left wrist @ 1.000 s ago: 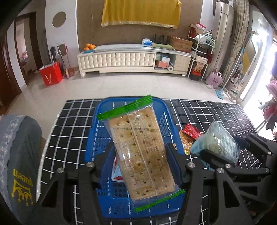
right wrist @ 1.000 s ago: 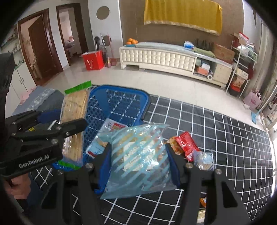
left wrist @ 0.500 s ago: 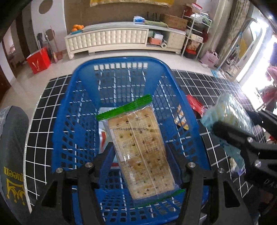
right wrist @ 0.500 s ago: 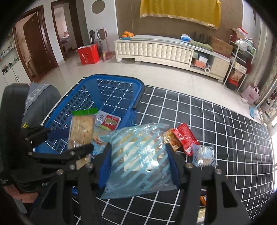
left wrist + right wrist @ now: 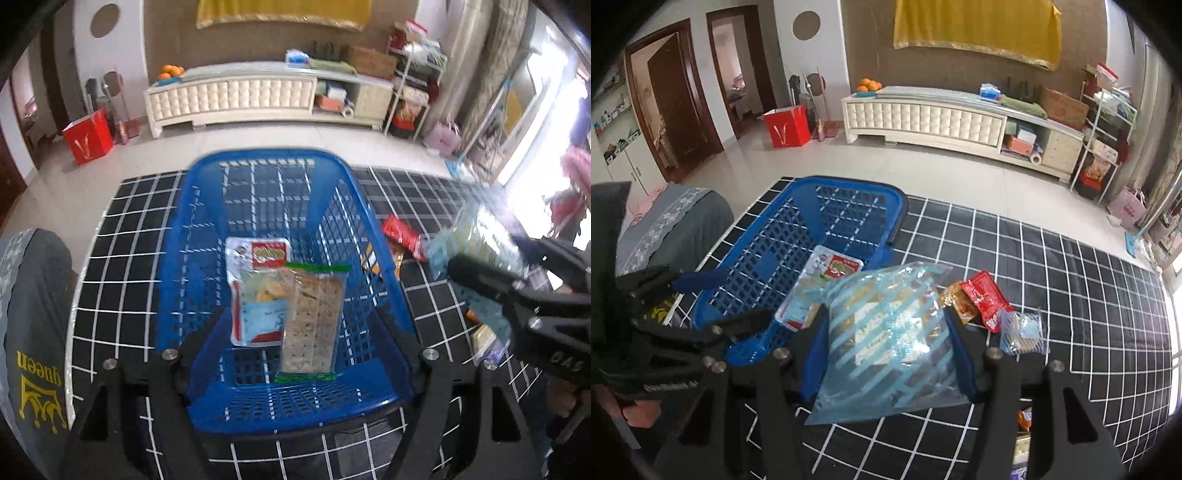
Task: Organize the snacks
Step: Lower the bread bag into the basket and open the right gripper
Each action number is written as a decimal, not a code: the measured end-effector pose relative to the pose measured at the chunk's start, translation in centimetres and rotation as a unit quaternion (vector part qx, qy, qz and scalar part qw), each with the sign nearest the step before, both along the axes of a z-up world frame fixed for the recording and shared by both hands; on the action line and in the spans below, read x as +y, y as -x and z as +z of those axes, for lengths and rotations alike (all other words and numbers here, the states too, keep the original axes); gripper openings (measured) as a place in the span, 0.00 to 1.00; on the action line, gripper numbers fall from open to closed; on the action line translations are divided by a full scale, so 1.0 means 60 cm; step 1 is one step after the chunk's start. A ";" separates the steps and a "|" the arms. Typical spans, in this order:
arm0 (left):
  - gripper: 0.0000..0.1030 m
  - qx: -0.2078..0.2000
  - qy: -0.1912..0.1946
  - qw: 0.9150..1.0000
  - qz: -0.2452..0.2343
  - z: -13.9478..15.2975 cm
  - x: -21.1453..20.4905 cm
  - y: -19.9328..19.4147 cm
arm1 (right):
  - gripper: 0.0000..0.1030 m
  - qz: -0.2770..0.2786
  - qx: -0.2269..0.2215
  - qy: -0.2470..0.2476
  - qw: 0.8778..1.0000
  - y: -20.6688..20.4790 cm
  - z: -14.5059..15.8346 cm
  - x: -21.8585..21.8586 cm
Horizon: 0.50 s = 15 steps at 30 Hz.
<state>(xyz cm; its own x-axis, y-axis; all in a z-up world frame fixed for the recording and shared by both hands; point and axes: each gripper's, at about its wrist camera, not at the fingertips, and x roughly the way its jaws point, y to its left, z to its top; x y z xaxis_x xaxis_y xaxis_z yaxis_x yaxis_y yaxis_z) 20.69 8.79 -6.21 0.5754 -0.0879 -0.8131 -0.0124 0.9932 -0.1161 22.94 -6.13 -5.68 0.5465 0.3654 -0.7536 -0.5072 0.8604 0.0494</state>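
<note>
A blue plastic basket [image 5: 207,229] stands on the black grid mat; it also shows in the right wrist view [image 5: 768,254]. The cracker pack with green ends [image 5: 312,321] lies inside it beside a white and red snack pack [image 5: 258,291]. My left gripper [image 5: 295,350] is open and empty above the basket's near end. My right gripper [image 5: 890,350] is shut on a blue-striped clear snack bag [image 5: 886,336], held to the right of the basket; the bag also shows in the left wrist view [image 5: 480,240].
On the mat right of the basket lie a red packet [image 5: 986,299], an orange packet [image 5: 955,299] and a small blue-striped packet [image 5: 1023,330]. A grey cushion [image 5: 33,314] lies at the left. A white cabinet [image 5: 960,118] stands across the tiled floor.
My left gripper opened and let go of the cracker pack, which now lies in the basket. The left gripper pulled back. The right gripper still holds its bag.
</note>
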 end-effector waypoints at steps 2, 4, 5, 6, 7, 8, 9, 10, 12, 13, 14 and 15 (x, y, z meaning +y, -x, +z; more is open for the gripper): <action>0.72 -0.009 -0.002 1.000 0.009 0.018 0.010 0.009 | 0.61 0.006 -0.005 0.001 1.000 0.003 0.007 0.008; 0.73 -0.016 -0.007 1.000 0.015 0.031 0.025 0.017 | 0.61 0.013 -0.010 0.003 1.000 0.003 0.014 0.022; 0.73 -0.017 -0.011 1.000 0.019 0.035 0.034 0.018 | 0.61 0.015 -0.011 0.003 1.000 0.002 0.016 0.027; 0.73 -0.019 -0.015 0.999 0.022 0.039 0.042 0.021 | 0.61 0.018 -0.011 0.002 1.000 -0.002 0.019 0.036; 0.73 -0.020 -0.017 0.999 0.025 0.040 0.049 0.022 | 0.61 0.022 -0.011 0.003 1.000 -0.005 0.021 0.043; 0.73 -0.020 -0.019 0.999 0.029 0.042 0.057 0.023 | 0.61 0.026 -0.009 0.003 1.000 -0.011 0.023 0.055; 0.73 -0.019 -0.022 0.999 0.034 0.042 0.067 0.023 | 0.61 0.029 -0.008 0.004 1.000 -0.015 0.023 0.060; 0.73 -0.018 -0.024 0.999 0.038 0.041 0.076 0.022 | 0.61 0.031 -0.007 0.003 0.999 -0.020 0.024 0.067; 0.73 -0.011 -0.025 0.998 0.049 0.040 0.097 0.015 | 0.61 0.034 -0.005 0.002 0.999 -0.029 0.022 0.081; 0.73 -0.009 -0.025 0.998 0.050 0.041 0.102 0.012 | 0.61 0.036 -0.001 0.001 0.999 -0.035 0.020 0.087; 0.73 -0.007 -0.025 0.998 0.051 0.041 0.110 0.008 | 0.61 0.038 0.005 0.001 0.999 -0.044 0.017 0.097; 0.73 -0.006 -0.028 0.998 0.054 0.042 0.117 0.003 | 0.61 0.040 0.009 0.001 0.999 -0.051 0.014 0.102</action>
